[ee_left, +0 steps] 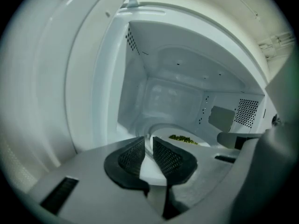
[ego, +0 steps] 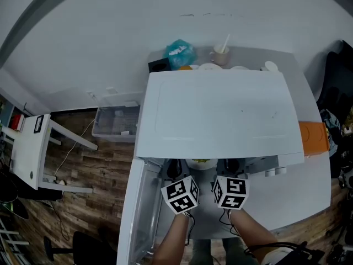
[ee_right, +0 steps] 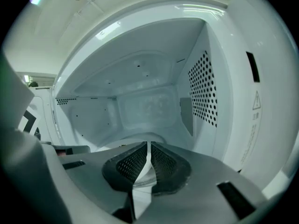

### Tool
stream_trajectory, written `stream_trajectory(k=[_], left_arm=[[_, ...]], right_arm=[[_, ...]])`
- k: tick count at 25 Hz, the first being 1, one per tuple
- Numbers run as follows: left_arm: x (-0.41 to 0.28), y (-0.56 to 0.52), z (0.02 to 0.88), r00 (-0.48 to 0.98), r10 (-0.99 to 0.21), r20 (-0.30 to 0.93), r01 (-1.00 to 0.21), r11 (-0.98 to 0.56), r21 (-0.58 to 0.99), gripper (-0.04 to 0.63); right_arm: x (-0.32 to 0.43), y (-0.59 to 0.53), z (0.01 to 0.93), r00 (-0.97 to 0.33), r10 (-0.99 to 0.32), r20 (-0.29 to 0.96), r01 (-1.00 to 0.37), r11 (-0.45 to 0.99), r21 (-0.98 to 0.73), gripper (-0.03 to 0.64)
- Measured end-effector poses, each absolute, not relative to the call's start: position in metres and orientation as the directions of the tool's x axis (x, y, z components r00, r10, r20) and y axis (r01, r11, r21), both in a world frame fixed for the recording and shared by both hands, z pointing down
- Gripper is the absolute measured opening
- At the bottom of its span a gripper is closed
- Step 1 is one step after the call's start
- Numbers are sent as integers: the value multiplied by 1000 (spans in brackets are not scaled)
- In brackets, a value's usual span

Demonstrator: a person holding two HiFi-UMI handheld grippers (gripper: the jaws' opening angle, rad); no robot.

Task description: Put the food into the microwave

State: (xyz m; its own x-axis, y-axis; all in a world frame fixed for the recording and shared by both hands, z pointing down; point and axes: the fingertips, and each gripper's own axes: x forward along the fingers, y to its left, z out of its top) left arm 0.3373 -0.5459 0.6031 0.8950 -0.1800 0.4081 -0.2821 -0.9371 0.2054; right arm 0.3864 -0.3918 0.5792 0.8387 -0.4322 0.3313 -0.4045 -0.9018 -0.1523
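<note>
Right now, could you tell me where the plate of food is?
The plate of food sits low-centre in the head view, at the microwave's open mouth, its rim gripped by the left tongs and the right tongs.

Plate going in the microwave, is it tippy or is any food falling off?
Nothing stands out. The left gripper and right gripper each pinch the plate by its rim. It looks roughly level at the microwave opening, and the green food sits in one small pile, none spilled.
</note>
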Motion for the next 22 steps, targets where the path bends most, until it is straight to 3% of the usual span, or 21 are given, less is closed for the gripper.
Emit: stream_trajectory(k=[4,8,22], left_arm=[[318,-533,591,903,-168,396,-267,-941,208,52],[293,-516,584,899,-153,411,-264,-938,227,5],[217,-451,540,900,-59,432,-208,-928,307,3]], right_arm=[[372,-390,575,808,-480,342,-451,-877,-167,35],[351,-385,568,783,-504,364,-480,-863,-159,34],[278,-345,529,688,-615,386,-595,-782,-186,29]])
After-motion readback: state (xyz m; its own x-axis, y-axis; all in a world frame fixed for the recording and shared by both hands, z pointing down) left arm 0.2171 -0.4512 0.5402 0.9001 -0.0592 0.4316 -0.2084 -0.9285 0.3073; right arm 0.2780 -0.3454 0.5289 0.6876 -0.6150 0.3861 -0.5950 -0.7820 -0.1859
